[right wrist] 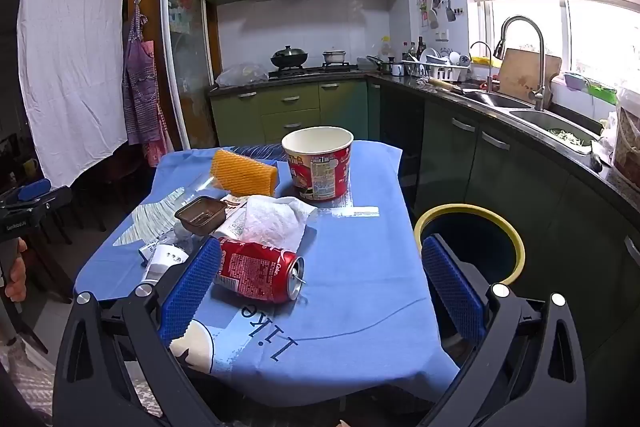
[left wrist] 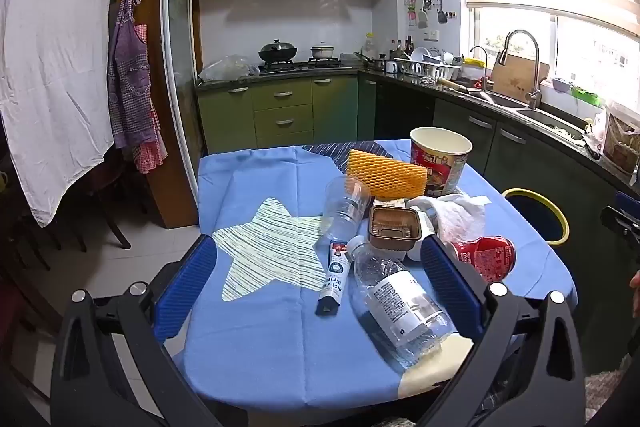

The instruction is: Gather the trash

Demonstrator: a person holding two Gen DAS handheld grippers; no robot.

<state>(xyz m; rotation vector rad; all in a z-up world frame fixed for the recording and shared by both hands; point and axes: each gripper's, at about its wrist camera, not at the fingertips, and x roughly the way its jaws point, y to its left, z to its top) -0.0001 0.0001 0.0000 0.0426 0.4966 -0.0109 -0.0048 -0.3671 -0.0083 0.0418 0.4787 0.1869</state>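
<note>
Trash lies on a table with a blue cloth [left wrist: 248, 347]: a clear plastic bottle [left wrist: 396, 303], a small tube [left wrist: 334, 277], a clear cup [left wrist: 346, 205], a brown tray [left wrist: 394, 227], an orange foam net [left wrist: 386, 175], a red noodle cup [left wrist: 440, 159], a crumpled tissue [left wrist: 456, 215] and a red cola can [left wrist: 486, 255]. My left gripper [left wrist: 320, 291] is open above the table's near edge, with the bottle and tube between its fingers. My right gripper [right wrist: 320, 291] is open and empty; the cola can [right wrist: 256, 273] lies by its left finger. A yellow-rimmed bin [right wrist: 472, 239] stands right of the table.
Green kitchen cabinets [left wrist: 280, 111] and a stove stand behind the table. A dark counter with a sink [right wrist: 520, 111] and dish rack runs along the right. A white sheet [left wrist: 52, 67] and an apron hang at the left, with chairs below.
</note>
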